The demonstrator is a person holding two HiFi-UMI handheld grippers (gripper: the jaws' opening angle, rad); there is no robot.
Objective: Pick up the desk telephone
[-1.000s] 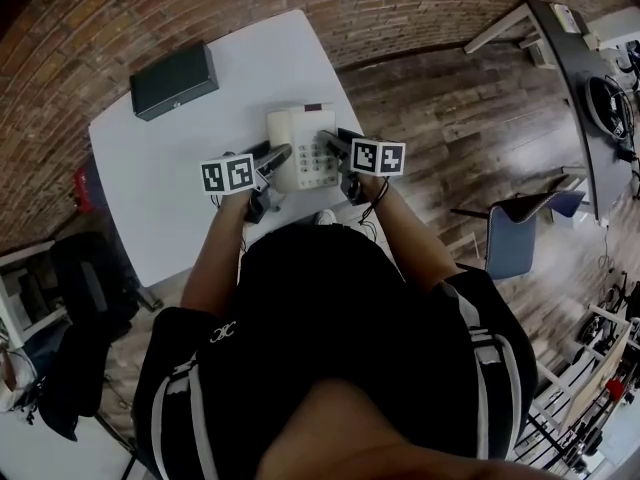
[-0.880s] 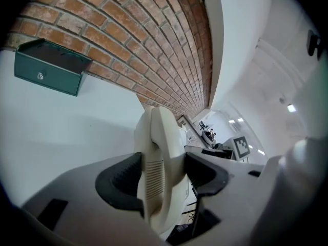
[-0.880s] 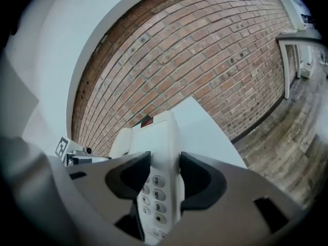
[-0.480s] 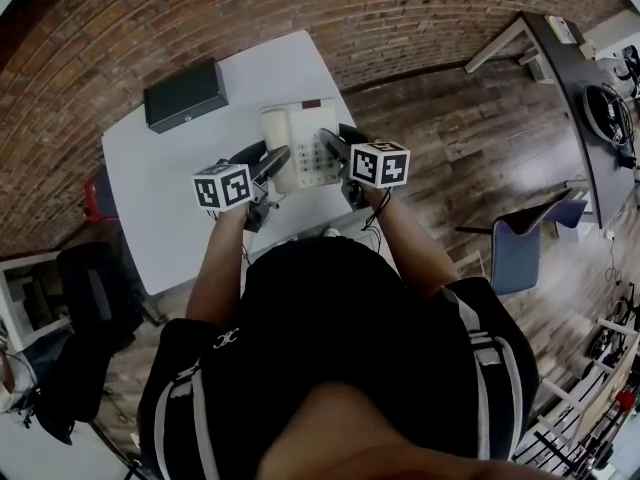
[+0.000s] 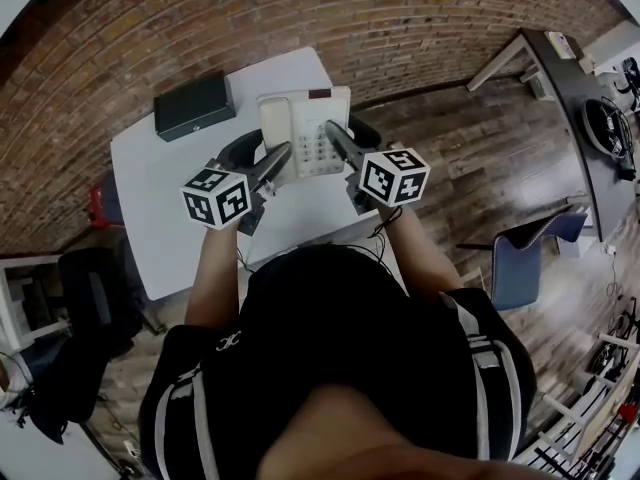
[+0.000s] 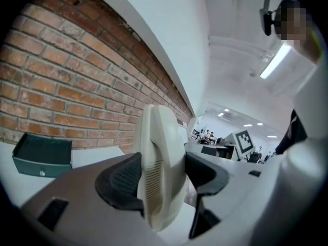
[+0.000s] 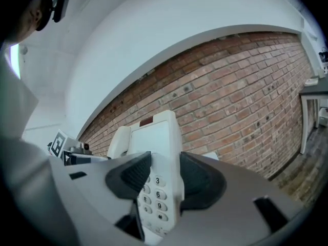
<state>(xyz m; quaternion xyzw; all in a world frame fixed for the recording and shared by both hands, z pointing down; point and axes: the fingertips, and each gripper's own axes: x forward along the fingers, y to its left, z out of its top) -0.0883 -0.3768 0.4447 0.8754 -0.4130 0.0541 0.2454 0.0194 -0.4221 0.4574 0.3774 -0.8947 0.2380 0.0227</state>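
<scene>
A cream desk telephone (image 5: 305, 128) with a keypad hangs in the air above the white table (image 5: 160, 203), held from both sides. My left gripper (image 5: 272, 163) is shut on its handset side, where the ribbed cream edge (image 6: 156, 173) sits between the dark pads. My right gripper (image 5: 340, 146) is shut on the keypad side of the telephone (image 7: 156, 188), the number keys showing between its jaws. Both grippers point nearly level toward the brick wall.
A dark green box (image 5: 195, 105) lies on the table's far left part, also seen in the left gripper view as the box (image 6: 42, 156). A brick wall (image 5: 150, 28) runs behind the table. A blue chair (image 5: 520, 243) stands on the wood floor to the right.
Both grippers have risen with the telephone clamped between them, lifting it off the table. The marker cubes have rolled and look larger in the head view.
</scene>
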